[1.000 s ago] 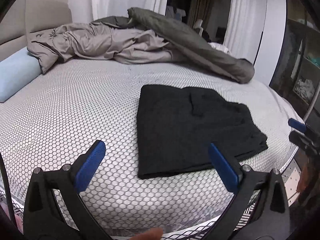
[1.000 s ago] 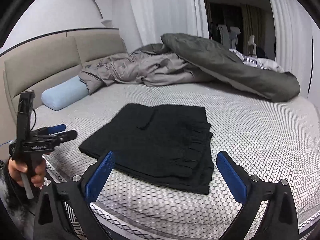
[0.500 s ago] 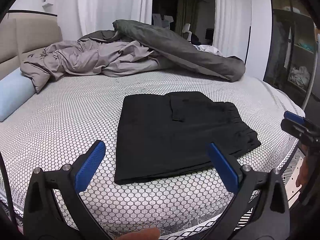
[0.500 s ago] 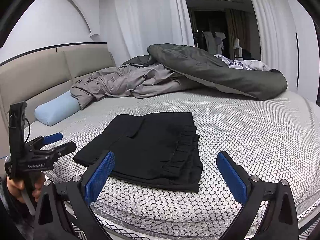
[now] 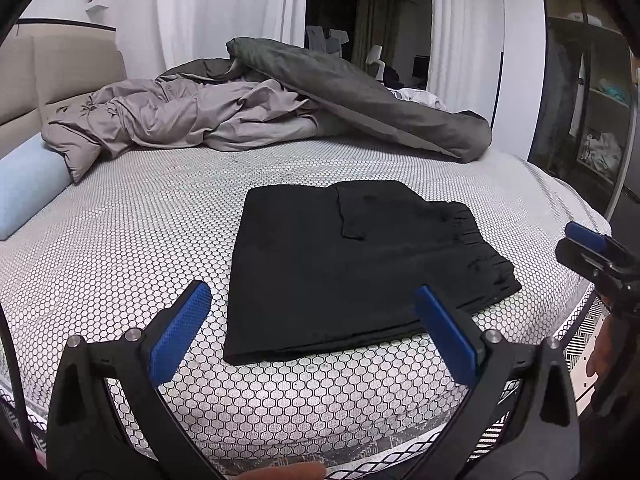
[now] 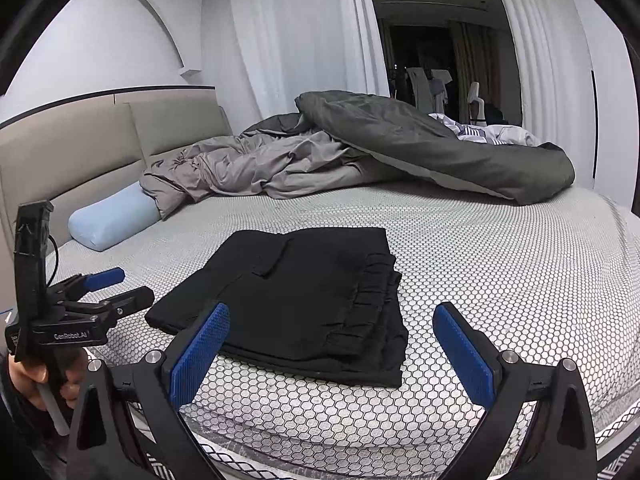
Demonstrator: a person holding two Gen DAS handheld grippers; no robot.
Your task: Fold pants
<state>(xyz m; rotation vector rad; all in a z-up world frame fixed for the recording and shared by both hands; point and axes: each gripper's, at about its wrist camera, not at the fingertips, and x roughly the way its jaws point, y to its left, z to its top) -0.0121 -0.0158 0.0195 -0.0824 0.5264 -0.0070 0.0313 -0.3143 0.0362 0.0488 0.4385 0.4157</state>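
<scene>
Left gripper (image 5: 312,332) and right gripper (image 6: 330,350) both hanging wide open, gripping nothing, hovering off the near edge of the mattress (image 5: 120,248). Looking done, probably: black pants (image 5: 352,264) sitting folded into a neat rectangle just ahead, near that edge, well clear of the duvet (image 6: 360,152).

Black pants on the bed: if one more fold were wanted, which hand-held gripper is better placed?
Probably the left hand-held gripper: it hangs open over the near edge of the folded pants. The right hand-held gripper is open too, near the waistband side.
</scene>
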